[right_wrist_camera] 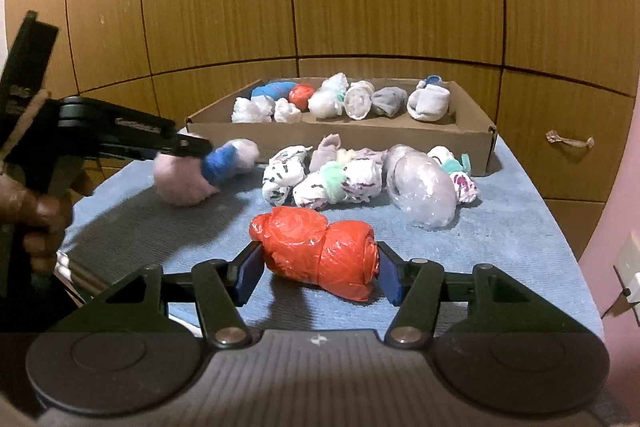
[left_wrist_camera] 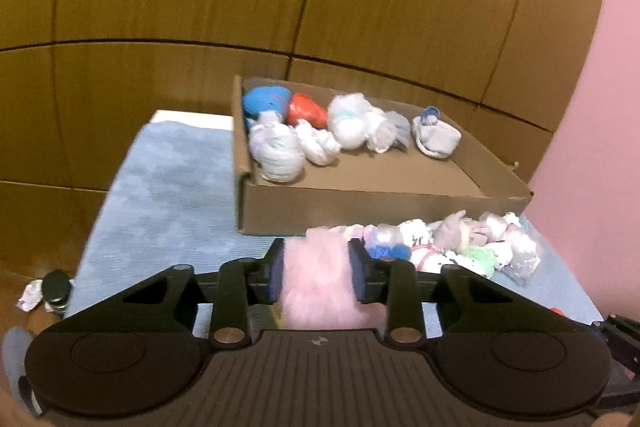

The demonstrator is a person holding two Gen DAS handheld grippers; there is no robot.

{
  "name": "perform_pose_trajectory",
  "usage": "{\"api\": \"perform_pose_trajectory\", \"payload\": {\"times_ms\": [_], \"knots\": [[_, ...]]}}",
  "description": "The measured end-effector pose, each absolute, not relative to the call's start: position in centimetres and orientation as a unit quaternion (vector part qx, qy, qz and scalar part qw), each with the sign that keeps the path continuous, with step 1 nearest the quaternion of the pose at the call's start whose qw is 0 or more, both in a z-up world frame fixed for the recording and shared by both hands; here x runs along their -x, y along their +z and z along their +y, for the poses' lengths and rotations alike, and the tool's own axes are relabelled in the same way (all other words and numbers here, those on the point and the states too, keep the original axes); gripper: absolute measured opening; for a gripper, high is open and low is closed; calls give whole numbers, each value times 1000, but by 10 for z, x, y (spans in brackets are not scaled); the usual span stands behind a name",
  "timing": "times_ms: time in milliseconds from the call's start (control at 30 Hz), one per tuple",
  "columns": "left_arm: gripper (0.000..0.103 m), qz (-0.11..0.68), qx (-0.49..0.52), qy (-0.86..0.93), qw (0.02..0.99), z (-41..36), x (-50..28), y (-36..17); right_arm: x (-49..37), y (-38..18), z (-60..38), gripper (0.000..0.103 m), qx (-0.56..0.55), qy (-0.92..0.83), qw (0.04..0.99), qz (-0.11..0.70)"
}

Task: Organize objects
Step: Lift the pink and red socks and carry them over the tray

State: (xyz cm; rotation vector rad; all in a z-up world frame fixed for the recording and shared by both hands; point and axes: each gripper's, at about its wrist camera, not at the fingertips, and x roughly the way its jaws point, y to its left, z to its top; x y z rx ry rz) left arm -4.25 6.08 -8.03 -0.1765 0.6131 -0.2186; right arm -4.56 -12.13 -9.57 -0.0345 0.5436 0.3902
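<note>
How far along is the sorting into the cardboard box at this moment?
Partly done. Several rolled bundles already line the back of the cardboard box. In hand: the left gripper is shut on a pink fluffy bundle, and the right gripper clasps an orange plastic bundle on the blue mat. Left: a cluster of loose bundles on the mat before the box.

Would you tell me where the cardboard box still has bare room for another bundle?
The cardboard box is free along its near wall and right end. Its back row, from the blue bundle to the grey sock bundle, is crowded.
</note>
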Motion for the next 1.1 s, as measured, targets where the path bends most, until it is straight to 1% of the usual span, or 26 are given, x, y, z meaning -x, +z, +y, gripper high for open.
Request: {"api": "perform_pose_trajectory", "payload": {"times_ms": [100, 200, 267, 400, 467, 533, 633, 700, 767, 800, 833, 1033, 1100], "knots": [[37, 301, 90, -110, 943, 66, 53, -79, 45, -97, -119, 55, 17, 191, 946, 263], [38, 302, 80, -114, 943, 61, 61, -81, 45, -99, -118, 55, 17, 188, 947, 259], [46, 300, 64, -116, 945, 55, 63, -83, 45, -99, -119, 55, 13, 189, 948, 256], [53, 299, 37, -114, 947, 45, 62, -88, 46, -99, -121, 55, 12, 194, 947, 255], [63, 297, 20, -113, 948, 40, 60, -90, 47, -99, -122, 55, 10, 196, 947, 254], [69, 296, 10, -116, 948, 37, 59, -93, 48, -99, -122, 55, 9, 197, 947, 254], [71, 293, 12, -118, 949, 39, 59, -96, 48, -98, -123, 55, 7, 197, 948, 251], [68, 291, 14, -122, 949, 42, 59, -96, 48, -98, -121, 55, 6, 198, 948, 251], [54, 288, 17, -126, 949, 44, 61, -93, 47, -99, -120, 55, 8, 198, 947, 254], [51, 286, 19, -128, 949, 45, 62, -91, 48, -99, -120, 55, 8, 199, 946, 255], [44, 286, 18, -127, 950, 46, 64, -89, 47, -99, -120, 55, 8, 199, 946, 256], [43, 279, 36, -132, 950, 57, 79, -77, 47, -97, -120, 55, 15, 202, 946, 254], [47, 278, 30, -132, 951, 57, 82, -77, 47, -97, -118, 55, 17, 205, 945, 255]]}}
